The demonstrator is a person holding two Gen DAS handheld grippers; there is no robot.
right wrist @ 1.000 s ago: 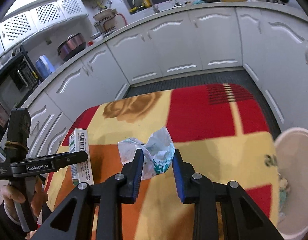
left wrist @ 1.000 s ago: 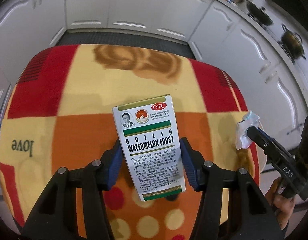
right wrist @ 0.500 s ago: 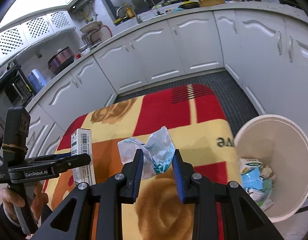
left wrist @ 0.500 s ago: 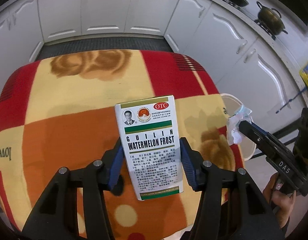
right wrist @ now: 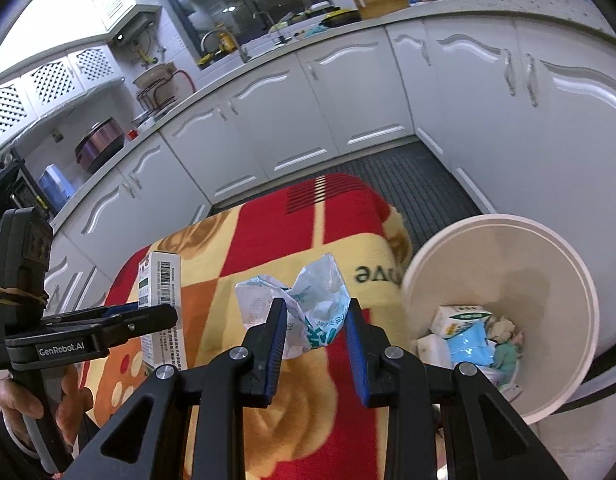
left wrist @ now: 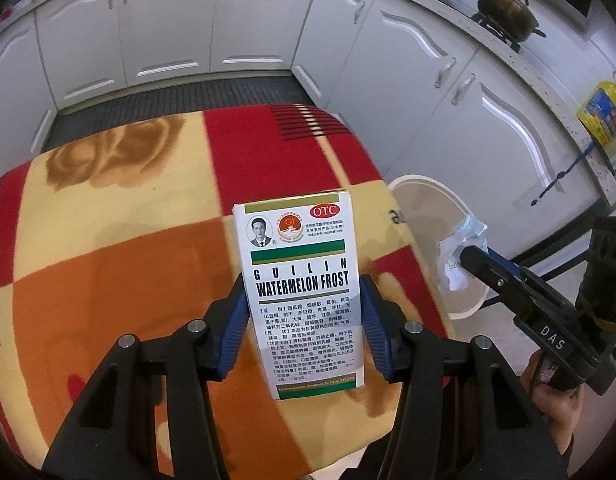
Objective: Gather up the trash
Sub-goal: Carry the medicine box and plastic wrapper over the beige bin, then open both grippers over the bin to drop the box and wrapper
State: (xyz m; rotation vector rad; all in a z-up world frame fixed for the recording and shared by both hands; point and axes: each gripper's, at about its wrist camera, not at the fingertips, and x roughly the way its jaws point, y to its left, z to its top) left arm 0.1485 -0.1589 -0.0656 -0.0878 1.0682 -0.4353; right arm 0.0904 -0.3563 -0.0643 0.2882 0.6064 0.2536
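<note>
My left gripper (left wrist: 302,320) is shut on a white medicine box (left wrist: 300,280) printed "Watermelon Frost", held upright above the red, yellow and orange blanket (left wrist: 128,248). The same box (right wrist: 161,304) shows at the left of the right wrist view, clamped in the left gripper (right wrist: 164,318). My right gripper (right wrist: 316,336) is shut on a crumpled white and blue wrapper (right wrist: 308,300), held just left of the white trash bin (right wrist: 580,300). In the left wrist view that wrapper (left wrist: 458,256) hangs in front of the bin (left wrist: 436,192), with the right gripper (left wrist: 468,258) to its right.
The bin holds several pieces of trash, among them a blue packet (right wrist: 468,348) and a small carton (right wrist: 460,318). White kitchen cabinets (right wrist: 348,112) ring the dark floor mat (right wrist: 388,176). A dark pot (left wrist: 504,4) sits on the counter. A hand (right wrist: 40,404) grips the left tool.
Both grippers have moved to the right across the blanket with their loads. The bin has come fully into the right wrist view and its rim shows in the left wrist view.
</note>
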